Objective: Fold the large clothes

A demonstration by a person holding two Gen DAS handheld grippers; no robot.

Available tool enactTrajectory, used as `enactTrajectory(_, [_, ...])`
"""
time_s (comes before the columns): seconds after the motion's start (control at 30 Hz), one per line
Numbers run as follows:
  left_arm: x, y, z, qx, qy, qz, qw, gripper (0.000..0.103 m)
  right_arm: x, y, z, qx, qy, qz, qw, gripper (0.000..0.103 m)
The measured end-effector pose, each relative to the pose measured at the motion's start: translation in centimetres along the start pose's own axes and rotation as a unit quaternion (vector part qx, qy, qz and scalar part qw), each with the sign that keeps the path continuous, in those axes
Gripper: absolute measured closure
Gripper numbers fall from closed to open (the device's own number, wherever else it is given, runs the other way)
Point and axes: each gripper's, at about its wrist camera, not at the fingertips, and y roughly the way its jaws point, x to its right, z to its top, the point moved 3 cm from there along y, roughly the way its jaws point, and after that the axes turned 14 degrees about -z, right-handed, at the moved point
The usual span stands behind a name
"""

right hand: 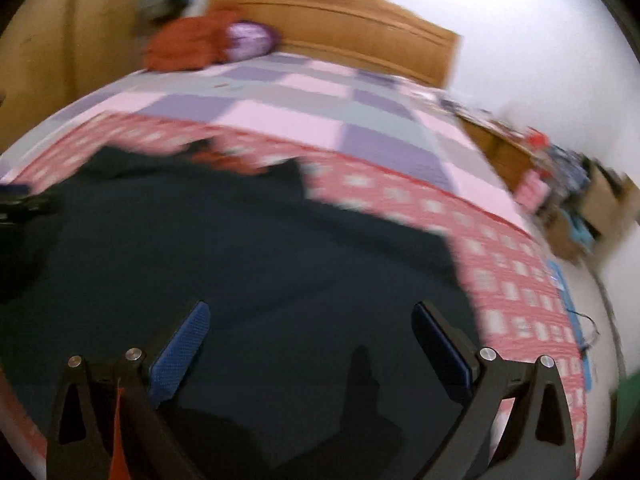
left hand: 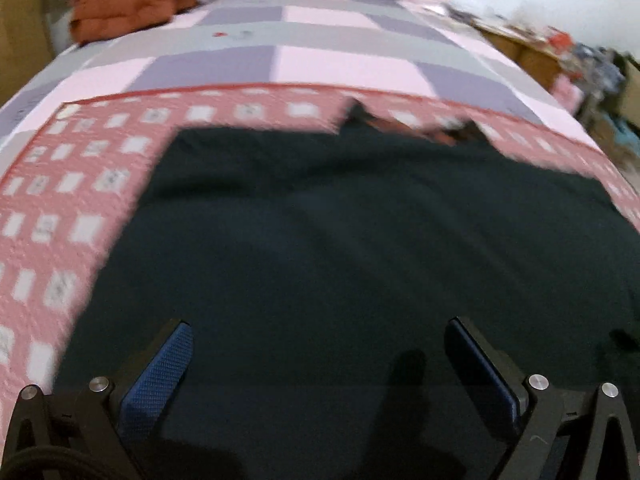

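Note:
A large dark garment (left hand: 340, 248) lies spread flat on a red-and-white checked blanket (left hand: 80, 184) on the bed. Its collar end (left hand: 400, 124) faces the headboard. My left gripper (left hand: 318, 328) is open and empty, held just above the garment's near part. My right gripper (right hand: 310, 312) is open and empty over the same garment (right hand: 240, 248), near its right side. The left gripper (right hand: 16, 200) shows as a dark shape at the left edge of the right wrist view. Both views are blurred.
The bed has a pink, grey and purple checked sheet (left hand: 320, 40). A rust-orange jacket (left hand: 128, 0) and a purple pillow (right hand: 248, 40) lie by the wooden headboard (right hand: 340, 20). A cluttered wooden cabinet (right hand: 540, 160) stands right of the bed.

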Motion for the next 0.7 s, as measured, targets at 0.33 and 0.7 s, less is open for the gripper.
enactTrajectory(0.33, [-5.4,-0.5,-5.8,-0.024,0.015,0.061,0.9977,0.0,4.1,2.3,-8.4,-0.062,-0.002,-0.047,0.997,0.0])
enactTrajectory(0.7, [-13.4,-3.4,-9.0,-0.039,-0.072,0.105,0.9912,0.0,18.3,4.0,-16.7,-0.16,0.094,-0.163,0.969,0.0])
